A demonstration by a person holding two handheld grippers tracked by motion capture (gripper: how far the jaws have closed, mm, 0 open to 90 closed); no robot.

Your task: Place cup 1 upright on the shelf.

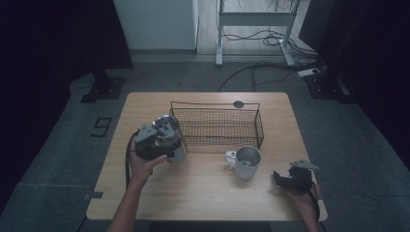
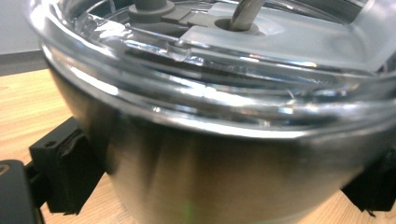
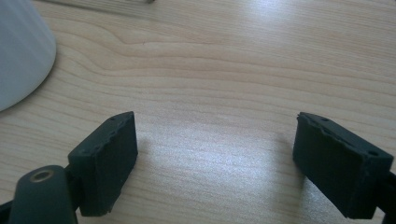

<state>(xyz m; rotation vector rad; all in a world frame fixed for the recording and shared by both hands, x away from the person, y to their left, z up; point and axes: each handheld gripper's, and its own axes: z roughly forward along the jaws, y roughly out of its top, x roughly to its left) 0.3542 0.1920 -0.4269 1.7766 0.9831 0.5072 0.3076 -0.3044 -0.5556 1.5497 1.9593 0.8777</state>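
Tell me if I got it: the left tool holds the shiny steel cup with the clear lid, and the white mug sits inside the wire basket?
Not quite. The left tool does hold the steel cup, but the white mug stands on the table, just outside the wire basket, near its front right corner. The high view shows it.

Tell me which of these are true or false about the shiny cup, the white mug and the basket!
1. The left gripper is holding the shiny metal tumbler. True.
2. The white mug is inside the wire basket. False: it stands on the table, in front of the basket.
3. The right gripper is holding the mug. False: its jaws are open over bare wood, with nothing between them.
4. The tumbler has a clear lid on it. True.
5. The basket has toys in it. False: it looks empty.
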